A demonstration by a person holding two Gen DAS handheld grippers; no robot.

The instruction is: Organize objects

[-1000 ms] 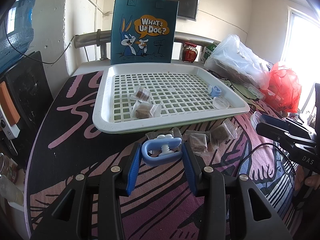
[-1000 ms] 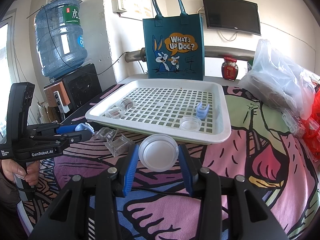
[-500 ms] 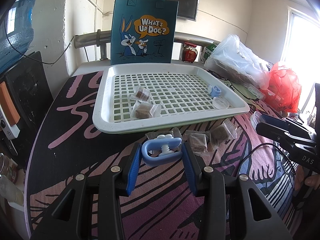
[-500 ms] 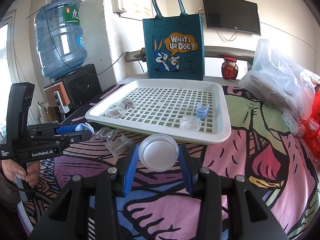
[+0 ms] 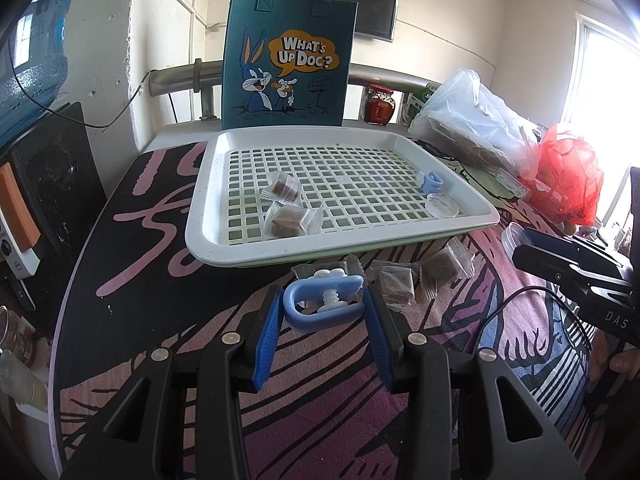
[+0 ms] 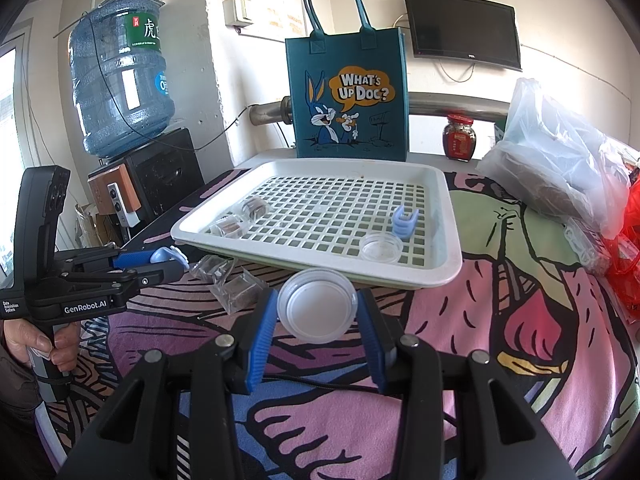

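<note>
The left gripper (image 5: 324,312) has its blue pads closed on a pale blue plastic clip (image 5: 325,305), held just short of the near rim of the white slotted plastic tray (image 5: 320,248). The right gripper (image 6: 318,312) pinches a round clear plastic lid (image 6: 318,307) before the tray's near right edge. Inside the tray lie two wrapped brown cubes (image 5: 289,222) at left, a second blue clip (image 5: 430,181) and a small clear dish (image 5: 442,205) at right; its middle and far grid stay bare. More wrapped cubes (image 5: 394,283) crowd the patterned cloth (image 5: 168,320) against the front rim.
</note>
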